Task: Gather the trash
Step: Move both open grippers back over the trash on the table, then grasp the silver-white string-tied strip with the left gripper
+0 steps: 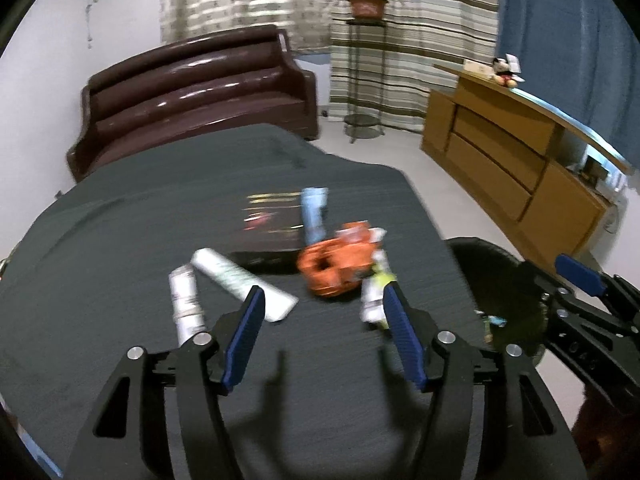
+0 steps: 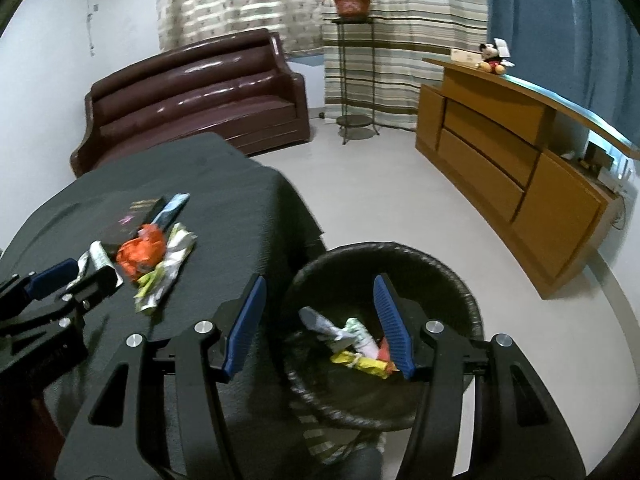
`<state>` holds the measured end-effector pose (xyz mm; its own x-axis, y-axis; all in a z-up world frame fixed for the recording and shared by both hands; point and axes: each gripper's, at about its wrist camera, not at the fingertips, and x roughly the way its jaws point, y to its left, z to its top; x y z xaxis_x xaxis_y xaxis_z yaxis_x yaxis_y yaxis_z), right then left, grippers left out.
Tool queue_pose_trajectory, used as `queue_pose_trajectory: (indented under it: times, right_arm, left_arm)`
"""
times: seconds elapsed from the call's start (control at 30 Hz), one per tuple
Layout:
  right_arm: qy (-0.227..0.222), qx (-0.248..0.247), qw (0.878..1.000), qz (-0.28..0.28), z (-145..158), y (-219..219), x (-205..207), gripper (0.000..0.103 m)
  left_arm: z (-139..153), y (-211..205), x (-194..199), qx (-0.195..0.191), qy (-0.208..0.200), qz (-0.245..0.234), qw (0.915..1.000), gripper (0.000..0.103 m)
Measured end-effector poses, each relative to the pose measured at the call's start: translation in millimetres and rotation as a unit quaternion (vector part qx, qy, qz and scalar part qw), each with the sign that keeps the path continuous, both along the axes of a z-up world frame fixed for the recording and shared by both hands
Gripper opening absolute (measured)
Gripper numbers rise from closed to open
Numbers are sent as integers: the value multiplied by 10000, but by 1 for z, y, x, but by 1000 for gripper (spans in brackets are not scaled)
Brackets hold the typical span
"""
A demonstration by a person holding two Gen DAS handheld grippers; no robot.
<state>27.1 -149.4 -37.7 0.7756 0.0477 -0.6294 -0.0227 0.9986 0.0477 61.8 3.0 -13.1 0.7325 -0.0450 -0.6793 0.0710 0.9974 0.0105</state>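
Several wrappers lie on the dark-clothed table [image 1: 120, 240]: a crumpled orange wrapper [image 1: 336, 268], two white tube-like wrappers [image 1: 240, 280], a blue wrapper [image 1: 314, 212], a green-and-white wrapper [image 1: 374, 296] and a flat black packet [image 1: 272, 220]. My left gripper [image 1: 323, 292] hovers open just short of this pile, with nothing between its pads. To the table's right stands a black bin [image 2: 400, 256] with several wrappers [image 2: 360, 344] at its bottom. My right gripper [image 2: 320, 280] hangs open above the bin's near rim, empty. The orange wrapper [image 2: 140, 256] also shows in the right wrist view.
A dark brown sofa [image 1: 192, 96] stands behind the table. A wooden cabinet [image 2: 500, 148] runs along the right wall, with a soft toy [image 2: 494, 58] on top. A potted plant on a metal stand [image 2: 352, 4] is by the striped curtain. Pale floor [image 2: 380, 192] lies open between them.
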Motion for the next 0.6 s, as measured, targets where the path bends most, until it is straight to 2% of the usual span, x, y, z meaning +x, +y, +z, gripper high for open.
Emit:
queue_pose_trajectory:
  times: [0.17,0.3,0.53,0.6]
  right_arm:
    - [33,-36,9998,218,-2,24,-5,55]
    - [59,-53,9993,352,-4,37,-8,55]
    - [101,-59,9987,498,-5,54,-10,55]
    - [110,-50,9986,523,-5,57,-10,55]
  left_arm:
    - [-8,35,-4,67,84,388,9992,62]
    - [-20,57,0,66,312,704,9970,62]
    - [-31,71,8,-181,686,797,9943,62]
    - [-32,74,10,-267,752,746,9940,51]
